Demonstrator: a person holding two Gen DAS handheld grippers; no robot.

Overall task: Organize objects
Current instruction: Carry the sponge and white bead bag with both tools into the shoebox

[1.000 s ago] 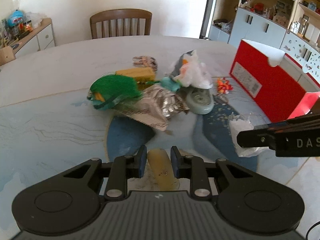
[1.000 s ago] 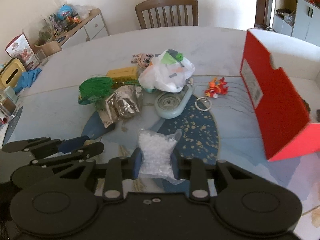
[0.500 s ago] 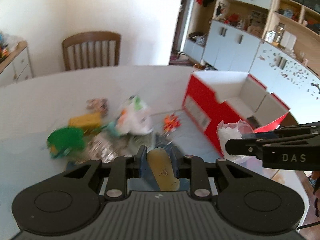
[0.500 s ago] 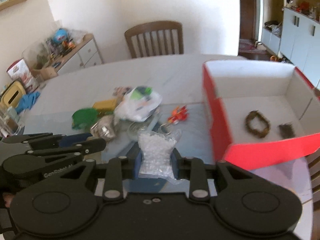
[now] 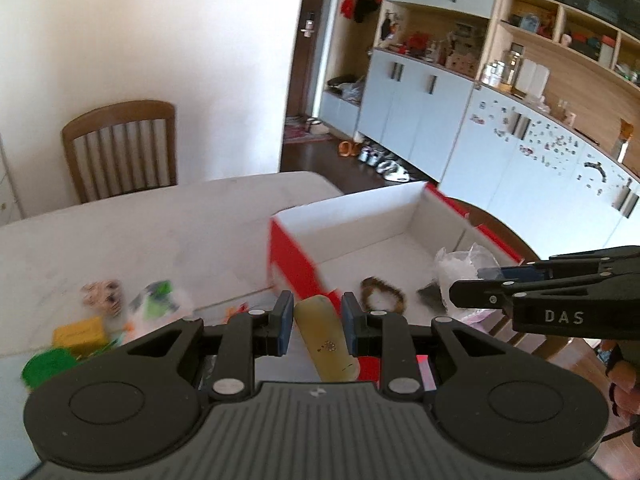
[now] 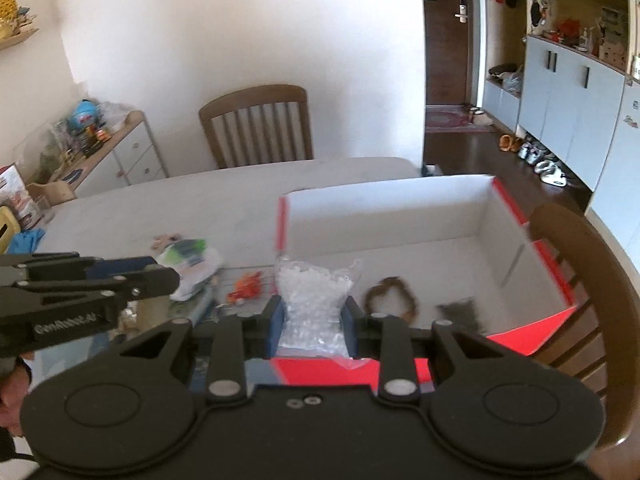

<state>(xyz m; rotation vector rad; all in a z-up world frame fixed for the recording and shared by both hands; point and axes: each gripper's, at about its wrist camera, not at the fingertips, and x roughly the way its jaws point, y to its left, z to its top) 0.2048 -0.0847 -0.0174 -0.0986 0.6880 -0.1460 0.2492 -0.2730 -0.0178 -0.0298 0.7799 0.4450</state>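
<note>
My left gripper (image 5: pixel 315 320) is shut on a yellowish tube (image 5: pixel 325 336) and holds it above the near red wall of the open red box (image 5: pixel 292 256). My right gripper (image 6: pixel 313 320) is shut on a clear bag of white beads (image 6: pixel 312 308), also raised over the box's near edge (image 6: pixel 324 366). The box has a white inside holding a brown ring-shaped thing (image 6: pixel 394 296) and a small dark thing (image 6: pixel 460 310). The right gripper with its bag (image 5: pixel 460 268) shows at the right of the left wrist view.
Left of the box on the pale table (image 6: pixel 160 208) lie a white plastic bag (image 6: pixel 192 264), an orange toy (image 6: pixel 246 286), a yellow box (image 5: pixel 78 330) and a green net (image 5: pixel 46 364). Chairs stand at the far side (image 6: pixel 256 124) and right (image 6: pixel 592 280).
Both grippers have lifted and swung right from the clutter to above the red box, each still holding its object. The box's inside has come into view.
</note>
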